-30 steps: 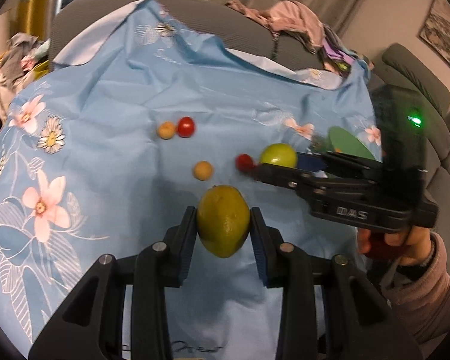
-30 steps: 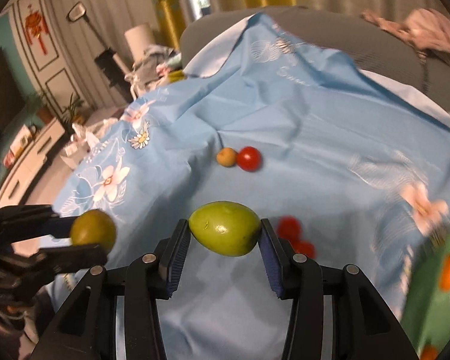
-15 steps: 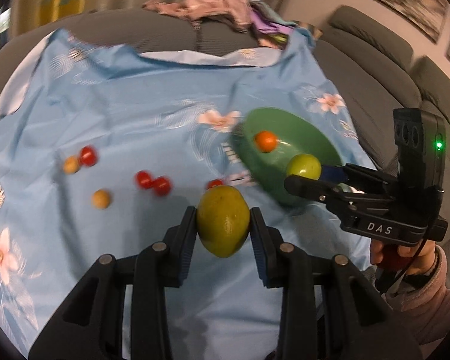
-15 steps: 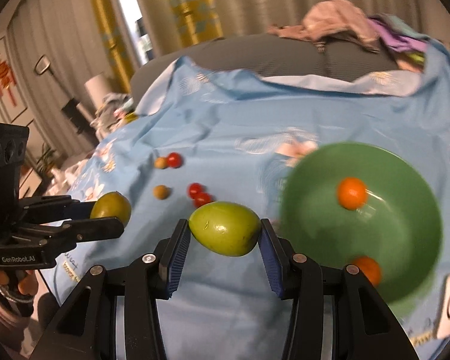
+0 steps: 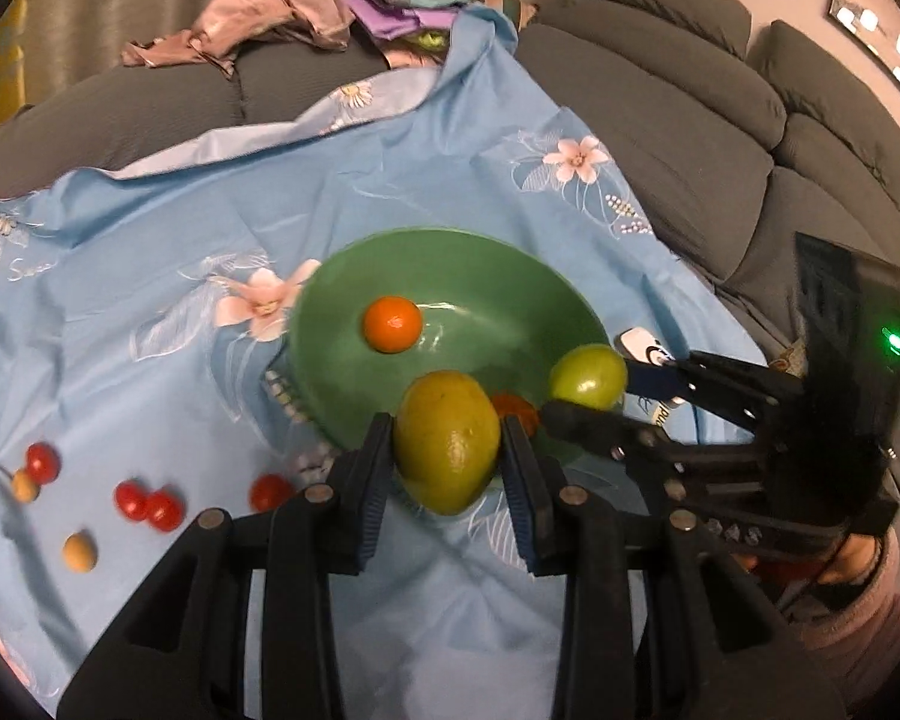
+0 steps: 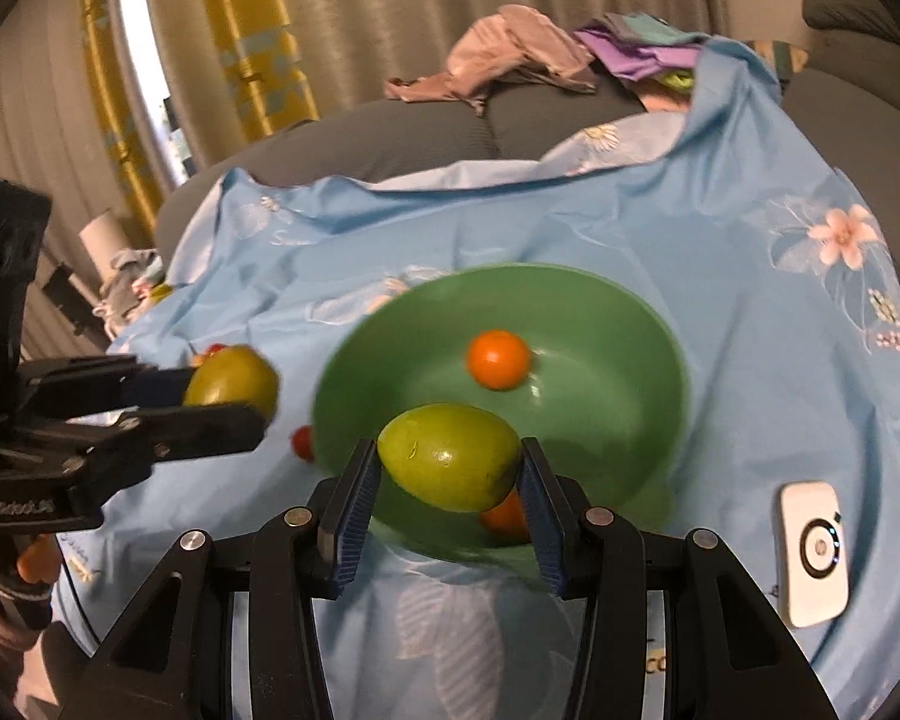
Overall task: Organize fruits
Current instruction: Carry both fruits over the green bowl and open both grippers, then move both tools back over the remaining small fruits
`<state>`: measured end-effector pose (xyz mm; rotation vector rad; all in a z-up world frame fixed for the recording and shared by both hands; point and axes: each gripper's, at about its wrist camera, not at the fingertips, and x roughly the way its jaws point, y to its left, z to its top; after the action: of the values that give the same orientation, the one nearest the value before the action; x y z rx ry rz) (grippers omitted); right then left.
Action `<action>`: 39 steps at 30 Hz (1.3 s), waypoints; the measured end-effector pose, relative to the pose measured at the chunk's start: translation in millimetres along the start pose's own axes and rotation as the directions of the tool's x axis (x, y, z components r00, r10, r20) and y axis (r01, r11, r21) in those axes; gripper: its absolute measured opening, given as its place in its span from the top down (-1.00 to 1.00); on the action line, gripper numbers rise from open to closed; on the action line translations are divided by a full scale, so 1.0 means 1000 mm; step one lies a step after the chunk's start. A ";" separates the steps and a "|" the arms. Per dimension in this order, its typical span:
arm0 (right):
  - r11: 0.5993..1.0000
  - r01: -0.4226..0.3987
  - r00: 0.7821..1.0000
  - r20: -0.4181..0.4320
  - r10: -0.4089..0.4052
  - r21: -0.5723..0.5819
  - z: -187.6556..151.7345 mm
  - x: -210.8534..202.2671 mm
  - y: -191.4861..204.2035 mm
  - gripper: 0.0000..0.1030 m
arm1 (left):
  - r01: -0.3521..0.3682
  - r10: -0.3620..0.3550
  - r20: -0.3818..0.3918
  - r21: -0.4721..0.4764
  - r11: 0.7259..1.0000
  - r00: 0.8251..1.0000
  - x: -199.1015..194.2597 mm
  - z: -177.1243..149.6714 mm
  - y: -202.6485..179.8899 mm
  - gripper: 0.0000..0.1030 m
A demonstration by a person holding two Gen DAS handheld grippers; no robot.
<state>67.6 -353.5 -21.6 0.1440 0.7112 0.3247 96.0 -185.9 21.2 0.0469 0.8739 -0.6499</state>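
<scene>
My left gripper is shut on a yellow-green fruit, held over the near rim of a green bowl. To its right, my right gripper is shut on a smaller green fruit above the bowl's right side. In the right wrist view the right gripper pinches that green fruit above the bowl, and the left gripper with its yellow-green fruit hangs at the left. One orange lies in the bowl. A second orange is half hidden behind the fruit.
Several cherry tomatoes and two small tan fruits lie on the blue flowered cloth left of the bowl. A white device lies right of the bowl. Grey sofa cushions and piled clothes stand behind.
Both grippers have swung right with their fruits, from above the loose tomatoes to above the green bowl. The grips have not changed.
</scene>
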 end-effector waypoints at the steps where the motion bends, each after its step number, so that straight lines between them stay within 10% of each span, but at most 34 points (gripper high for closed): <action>1: 1.000 0.001 1.000 -0.003 -0.001 0.003 -0.003 -0.001 -0.004 0.06 | -0.001 0.001 -0.006 0.000 1.000 1.000 0.004 0.001 0.000 0.32; 14: 1.000 0.025 0.999 -0.038 -0.025 0.001 -0.007 0.009 -0.011 0.06 | -0.030 0.030 -0.054 -0.006 1.000 0.998 0.033 0.012 0.001 0.37; 24: 1.000 0.031 0.999 -0.014 -0.031 0.005 -0.006 0.000 -0.011 0.06 | -0.039 0.038 -0.012 -0.042 0.998 0.999 0.011 0.006 0.006 -0.18; 39: 0.992 0.037 0.998 0.054 -0.043 0.118 0.000 -0.041 -0.026 0.06 | -0.232 0.236 -0.016 -0.257 0.938 0.972 -0.082 -0.088 0.078 -0.37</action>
<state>44.9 -392.3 -2.7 0.2491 0.6769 0.2399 39.6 -55.1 6.1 -0.0870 0.9154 -0.3104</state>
